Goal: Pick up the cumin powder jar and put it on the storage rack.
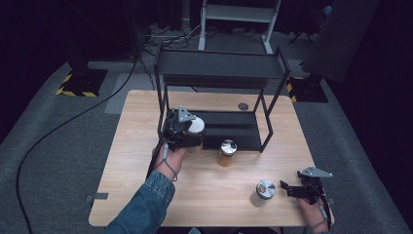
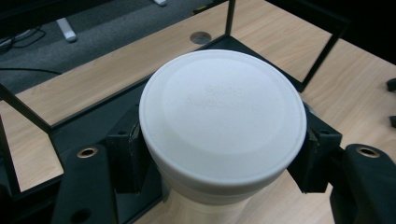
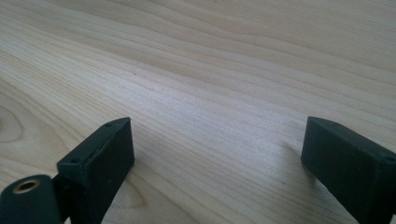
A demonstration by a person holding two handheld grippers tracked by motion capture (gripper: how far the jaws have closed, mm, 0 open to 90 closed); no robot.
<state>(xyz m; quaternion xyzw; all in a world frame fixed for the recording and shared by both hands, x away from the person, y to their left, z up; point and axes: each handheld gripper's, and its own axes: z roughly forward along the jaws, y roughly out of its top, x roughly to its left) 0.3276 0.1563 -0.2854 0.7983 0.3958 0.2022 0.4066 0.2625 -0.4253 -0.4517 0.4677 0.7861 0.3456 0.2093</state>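
A: What was seen on the largest scale?

B: A light wooden table (image 1: pixel 146 195) was seen on a grey carpeted floor (image 1: pixel 58 161). A black two-tier metal rack (image 1: pixel 219 68) was stood on the far half of the table, with its lower shelf (image 1: pixel 238 131) laid close to the wood and its upper shelf raised on thin posts.

A: And the jars?

B: Three were noted. A jar with a white lid (image 1: pixel 196 125) was held at the left front corner of the rack's lower shelf. An amber jar with a silver lid (image 1: pixel 227 152) was stood upright on the table just in front of the shelf's front edge, near the table's middle. A second silver-lidded jar (image 1: pixel 265 192) was stood nearer the table's near edge, toward its right corner.

A: How was the left gripper found?

B: The left gripper (image 1: pixel 187 131) was closed on the white-lidded jar (image 2: pixel 223 126). In the left gripper view the pads (image 2: pixel 128 158) were pressed against the jar on either side, just under the lid's rim, and the jar was kept upright.

A: And the right one?

B: The right gripper (image 1: pixel 287 187) was rested near the right near corner of the table, just beside the second silver-lidded jar but apart from it. In the right gripper view its jaws were spread wide over bare wood (image 3: pixel 210 93), with nothing held between them.
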